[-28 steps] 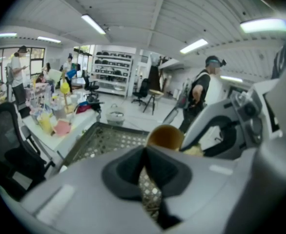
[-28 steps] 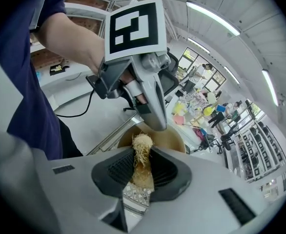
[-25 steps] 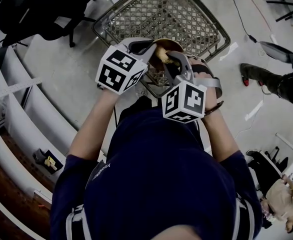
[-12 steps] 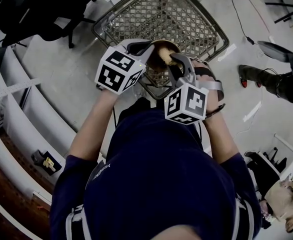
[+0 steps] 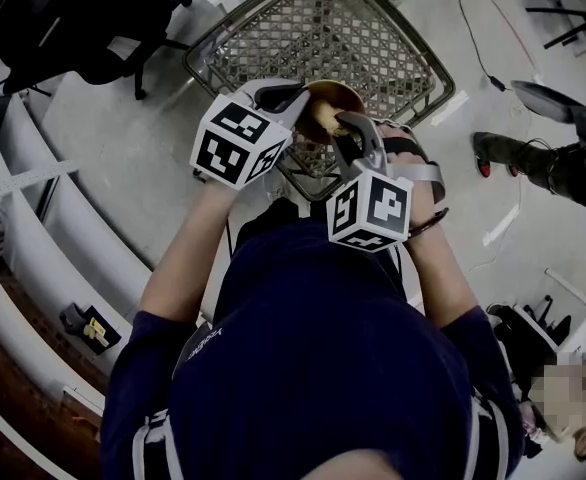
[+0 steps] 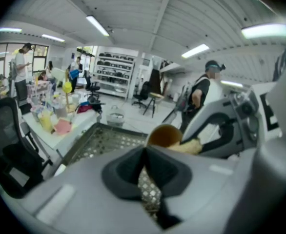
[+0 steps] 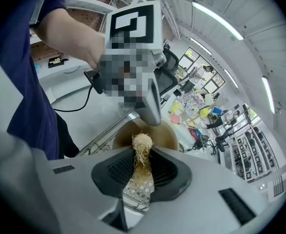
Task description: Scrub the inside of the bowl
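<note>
The bowl (image 5: 335, 92) sits above the near edge of the wire basket (image 5: 323, 28), whose mesh closes off everything from 11 to 1 o'clock. The bowl's mouth is crowded: the left gripper (image 5: 298, 98) pinches the rim at 9 o'clock, and the right gripper (image 5: 340, 120), clamped on the fibre scrubber (image 7: 142, 147), enters from 5 o'clock (its tuft fills the middle). Open floor (image 5: 143, 138) lies at 9 o'clock, hemmed by a black chair (image 5: 73, 18) at 10 and white rails (image 5: 33, 218) at 8. A boot (image 5: 508, 153) stands well apart at 3.
</note>
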`<act>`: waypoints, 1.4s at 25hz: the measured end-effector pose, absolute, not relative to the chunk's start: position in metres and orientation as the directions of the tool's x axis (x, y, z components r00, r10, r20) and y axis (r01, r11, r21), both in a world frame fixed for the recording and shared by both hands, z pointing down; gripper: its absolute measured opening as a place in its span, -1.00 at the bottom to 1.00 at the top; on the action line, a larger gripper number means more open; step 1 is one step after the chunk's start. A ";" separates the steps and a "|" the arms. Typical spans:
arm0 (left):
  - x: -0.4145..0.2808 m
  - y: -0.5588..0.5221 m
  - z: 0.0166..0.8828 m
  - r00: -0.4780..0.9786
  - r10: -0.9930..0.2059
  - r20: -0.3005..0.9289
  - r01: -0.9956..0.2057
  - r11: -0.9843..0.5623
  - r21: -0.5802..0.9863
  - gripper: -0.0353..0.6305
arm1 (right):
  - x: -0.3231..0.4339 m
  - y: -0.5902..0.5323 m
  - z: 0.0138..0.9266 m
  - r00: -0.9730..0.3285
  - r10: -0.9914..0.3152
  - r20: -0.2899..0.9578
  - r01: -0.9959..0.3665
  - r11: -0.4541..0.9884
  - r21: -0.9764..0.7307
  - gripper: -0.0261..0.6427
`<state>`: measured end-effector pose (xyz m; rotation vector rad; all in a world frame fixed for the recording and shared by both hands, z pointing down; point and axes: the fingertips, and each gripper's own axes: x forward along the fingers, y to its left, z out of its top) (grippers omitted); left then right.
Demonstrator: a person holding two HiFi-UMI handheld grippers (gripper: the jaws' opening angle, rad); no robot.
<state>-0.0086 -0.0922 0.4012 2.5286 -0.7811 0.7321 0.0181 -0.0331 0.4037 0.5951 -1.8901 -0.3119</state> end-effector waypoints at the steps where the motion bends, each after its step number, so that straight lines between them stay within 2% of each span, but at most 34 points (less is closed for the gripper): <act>1: -0.008 -0.090 0.402 0.709 -0.395 0.584 -0.603 -0.769 0.211 -0.86 | 0.020 -0.038 0.400 -0.291 -0.554 0.780 -0.264 0.830 0.491 -0.72; 6: -0.008 -0.083 0.408 0.715 -0.376 0.590 -0.592 -0.775 0.223 -0.86 | 0.023 -0.047 0.392 -0.278 -0.590 0.758 -0.283 0.805 0.522 -0.72; 18: -0.017 -0.086 0.401 0.717 -0.400 0.571 -0.605 -0.764 0.224 -0.86 | -0.002 -0.012 0.410 -0.313 -0.501 0.807 -0.206 0.865 0.457 -0.72; 26: -0.019 -0.081 0.410 0.706 -0.386 0.594 -0.604 -0.766 0.220 -0.86 | 0.017 -0.032 0.405 -0.252 -0.554 0.794 -0.274 0.827 0.490 -0.72; 30: -0.018 -0.076 0.410 0.715 -0.371 0.593 -0.590 -0.775 0.227 -0.86 | 0.007 -0.038 0.398 -0.267 -0.578 0.771 -0.272 0.813 0.515 -0.72; 35: -0.023 -0.080 0.404 0.721 -0.382 0.578 -0.592 -0.773 0.227 -0.86 | -0.014 -0.029 0.400 -0.313 -0.547 0.776 -0.232 0.837 0.496 -0.72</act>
